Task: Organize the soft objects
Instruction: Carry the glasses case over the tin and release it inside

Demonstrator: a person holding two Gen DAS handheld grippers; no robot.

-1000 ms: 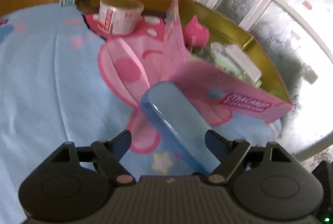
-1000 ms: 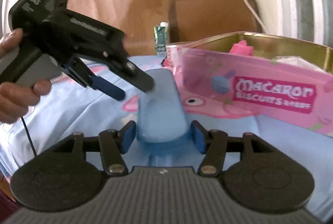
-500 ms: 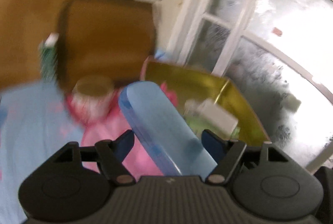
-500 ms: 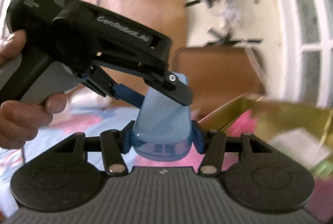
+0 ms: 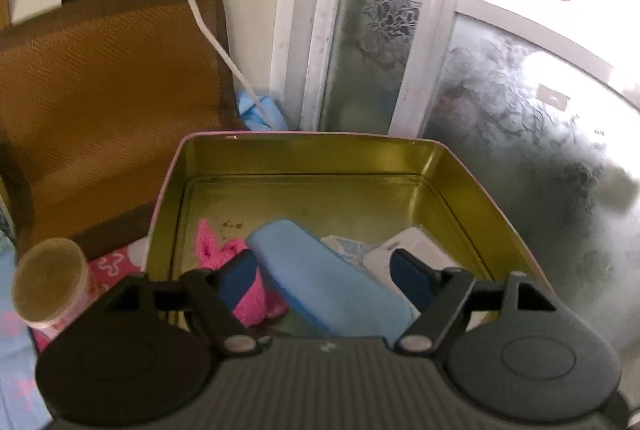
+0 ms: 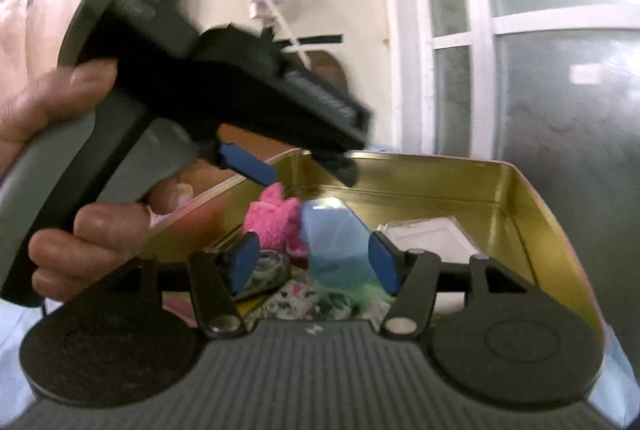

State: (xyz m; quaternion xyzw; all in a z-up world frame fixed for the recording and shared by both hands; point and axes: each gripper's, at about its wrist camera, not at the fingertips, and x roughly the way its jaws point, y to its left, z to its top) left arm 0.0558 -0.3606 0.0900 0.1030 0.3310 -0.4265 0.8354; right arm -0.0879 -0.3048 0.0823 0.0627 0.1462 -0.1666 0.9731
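Blue pouch [image 5: 320,280], smooth and oblong, lies in the tin [image 5: 304,158], between both tools' opening jaws.

The right gripper [image 6: 314,264], its jaws opening, frames a light blue case [image 6: 334,244] over the gold tin [image 6: 440,182]. A hand [image 6: 60,166] holds the left gripper [image 6: 304,166] above a pink plush [image 6: 276,220].

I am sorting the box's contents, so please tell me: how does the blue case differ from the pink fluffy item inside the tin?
The blue case is smooth, long and rounded; the pink fluffy item is fuzzy and shapeless. The blue case lies slanted between the left gripper's opening jaws; the pink item lies lower, left of it, partly behind one finger. Both are inside the gold tin, side by side.
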